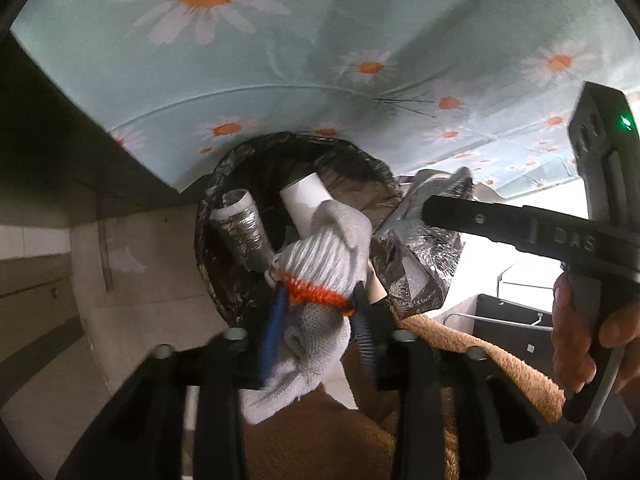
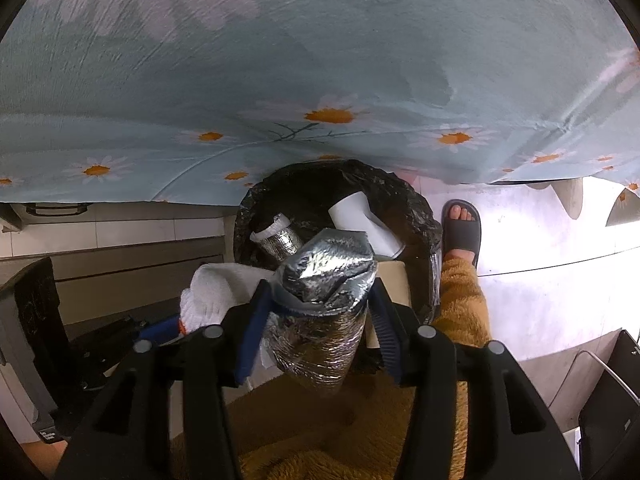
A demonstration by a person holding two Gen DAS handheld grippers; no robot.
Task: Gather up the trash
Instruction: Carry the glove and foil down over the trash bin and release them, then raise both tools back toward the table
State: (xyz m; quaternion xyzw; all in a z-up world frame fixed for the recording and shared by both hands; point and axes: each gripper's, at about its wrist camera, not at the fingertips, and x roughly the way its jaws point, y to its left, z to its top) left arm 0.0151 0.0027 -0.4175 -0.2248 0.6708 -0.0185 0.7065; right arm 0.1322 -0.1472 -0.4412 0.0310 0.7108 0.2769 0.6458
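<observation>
A bin lined with a black bag (image 1: 224, 216) (image 2: 416, 208) stands below both grippers, by the edge of a daisy-print cloth. Inside lie a white paper cup (image 1: 304, 200) (image 2: 360, 216) and a foil-wrapped cup (image 1: 242, 228) (image 2: 280, 240). My left gripper (image 1: 316, 320) is shut on a white knitted glove with an orange cuff (image 1: 324, 264), held over the bin's near rim; the glove also shows in the right wrist view (image 2: 208, 296). My right gripper (image 2: 320, 320) is shut on a crumpled silver foil bag (image 2: 324, 292), also seen beside the glove (image 1: 416, 248).
The daisy-print cloth (image 1: 320, 40) (image 2: 280, 60) hangs over the far side. The person's foot in a grey slipper (image 2: 462, 224) stands right of the bin, with an orange fleece leg (image 2: 464, 300) below. Tiled floor lies left. A black box (image 2: 608, 400) sits at the right.
</observation>
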